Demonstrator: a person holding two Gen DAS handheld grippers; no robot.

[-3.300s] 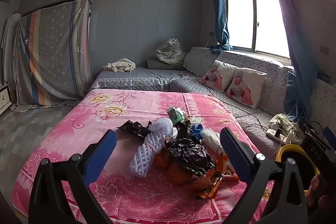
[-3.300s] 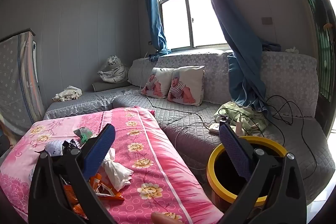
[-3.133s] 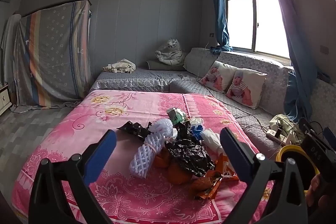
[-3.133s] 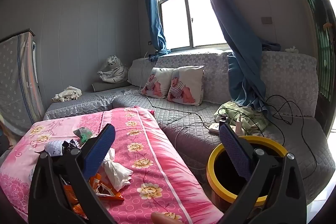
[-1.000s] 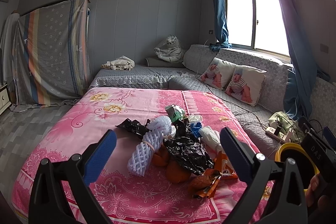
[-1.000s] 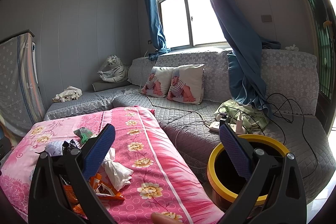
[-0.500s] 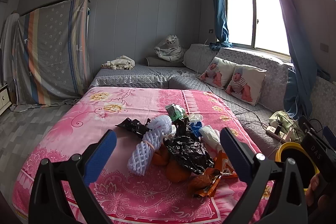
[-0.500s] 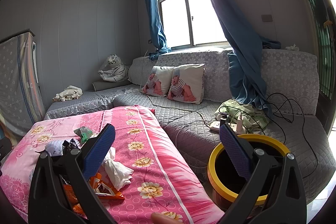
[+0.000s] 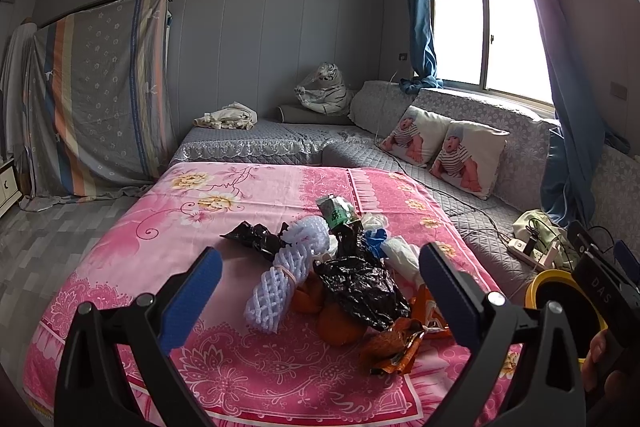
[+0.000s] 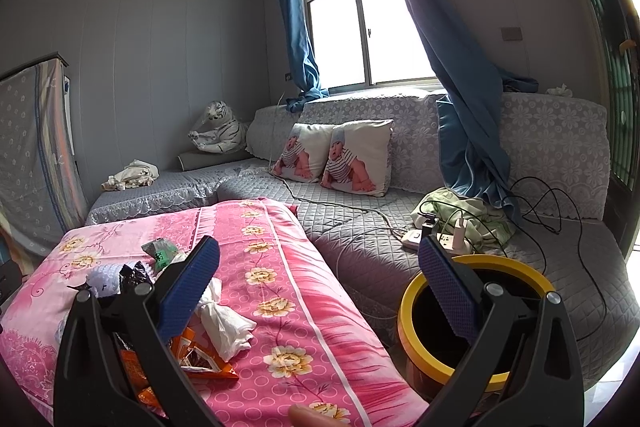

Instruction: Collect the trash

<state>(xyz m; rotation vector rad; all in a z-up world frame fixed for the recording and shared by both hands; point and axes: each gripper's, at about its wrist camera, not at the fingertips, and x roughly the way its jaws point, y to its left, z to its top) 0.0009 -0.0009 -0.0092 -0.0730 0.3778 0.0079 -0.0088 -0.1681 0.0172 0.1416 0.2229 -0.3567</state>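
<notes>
A heap of trash lies on the pink flowered cloth [image 9: 208,227]: white foam netting [image 9: 280,275], a crumpled black bag [image 9: 360,287], an orange wrapper [image 9: 394,345], a green carton [image 9: 336,213] and white tissue [image 10: 224,319]. A yellow-rimmed black bin [image 10: 476,315] stands right of the cloth; its rim also shows in the left wrist view as the bin [image 9: 538,281]. My left gripper [image 9: 318,297] hangs open just short of the heap, holding nothing. My right gripper [image 10: 318,285] is open too, between the cloth's right edge and the bin.
A grey quilted sofa [image 10: 400,223] with two baby-print cushions [image 10: 336,157] runs along the window wall. A power strip with cables [image 10: 436,241] and green cloth lie behind the bin. A striped sheet [image 9: 96,95] covers furniture at left. A fingertip [image 10: 308,417] shows at the bottom edge.
Both views shift only slightly. The wrapped tiger toy at the far sofa corner flickers in shape. Both grippers stay open and the trash has not moved.
</notes>
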